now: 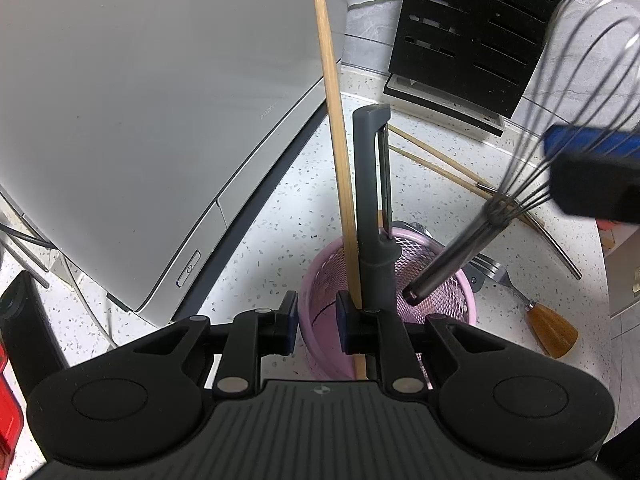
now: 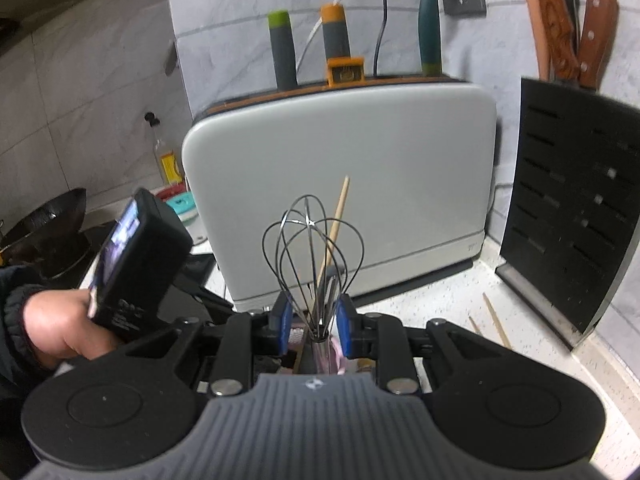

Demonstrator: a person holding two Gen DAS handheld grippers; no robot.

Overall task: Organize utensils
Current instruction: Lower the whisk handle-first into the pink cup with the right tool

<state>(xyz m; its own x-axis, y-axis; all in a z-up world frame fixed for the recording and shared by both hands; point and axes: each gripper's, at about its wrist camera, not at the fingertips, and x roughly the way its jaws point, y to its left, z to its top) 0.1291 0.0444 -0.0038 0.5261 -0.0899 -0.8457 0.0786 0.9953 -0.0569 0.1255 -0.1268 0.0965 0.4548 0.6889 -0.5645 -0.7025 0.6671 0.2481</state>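
Observation:
A pink mesh cup (image 1: 460, 300) stands on the speckled counter. A wooden chopstick (image 1: 334, 120) and a grey peeler (image 1: 372, 200) stand in it. My left gripper (image 1: 317, 318) is open at the cup's near rim, which sits between its pads. My right gripper (image 1: 580, 168) holds a wire whisk (image 1: 452, 256) by the wires, handle tip at the cup's rim. In the right wrist view the right gripper (image 2: 312, 324) has the whisk (image 2: 312, 248) between its pads, and the cup (image 2: 338, 356) shows just below.
A grey appliance (image 1: 140, 120) lies left of the cup and a black knife block (image 1: 472, 32) stands behind it. Loose chopsticks (image 1: 440, 160) and a wooden-handled fork (image 1: 524, 304) lie on the counter to the right. A wok (image 2: 48, 232) is at far left.

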